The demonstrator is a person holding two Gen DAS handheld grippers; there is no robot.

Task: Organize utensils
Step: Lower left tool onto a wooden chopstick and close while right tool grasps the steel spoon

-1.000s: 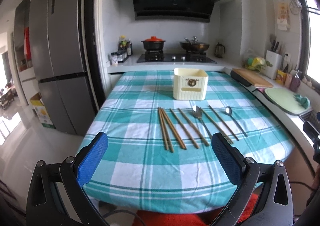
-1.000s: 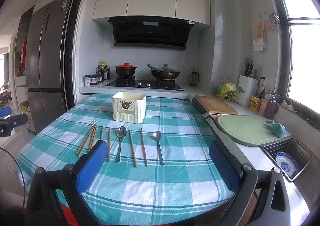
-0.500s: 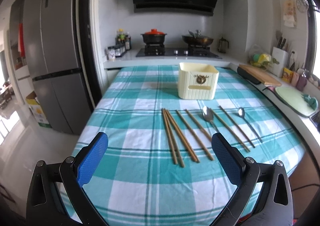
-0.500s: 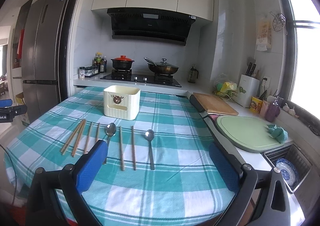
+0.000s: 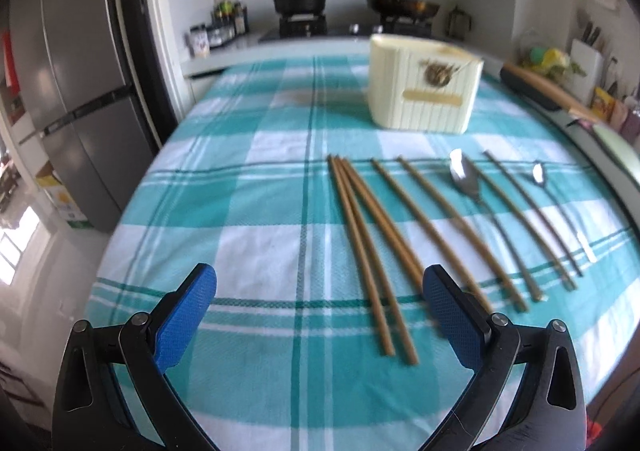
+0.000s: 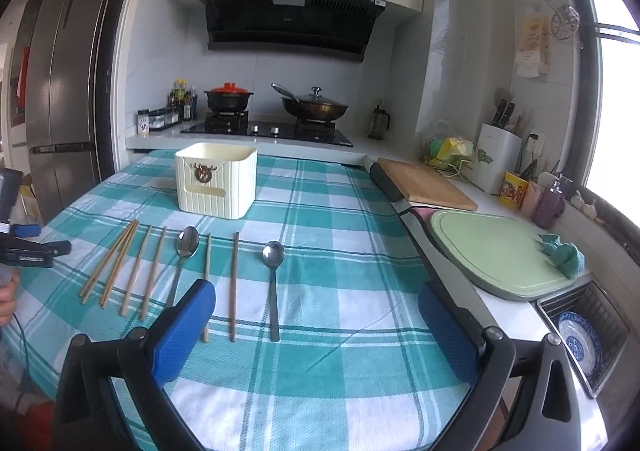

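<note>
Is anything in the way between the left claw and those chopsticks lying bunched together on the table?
No. The left claw is open above bare checked tablecloth, and the bunched chopsticks lie just ahead with their near ends already between its fingers. Nothing visible sits in between.

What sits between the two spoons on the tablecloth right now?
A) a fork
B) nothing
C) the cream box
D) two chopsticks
D: in the right wrist view, two chopsticks lie between the left spoon and the right spoon, with the box farther back.
</note>
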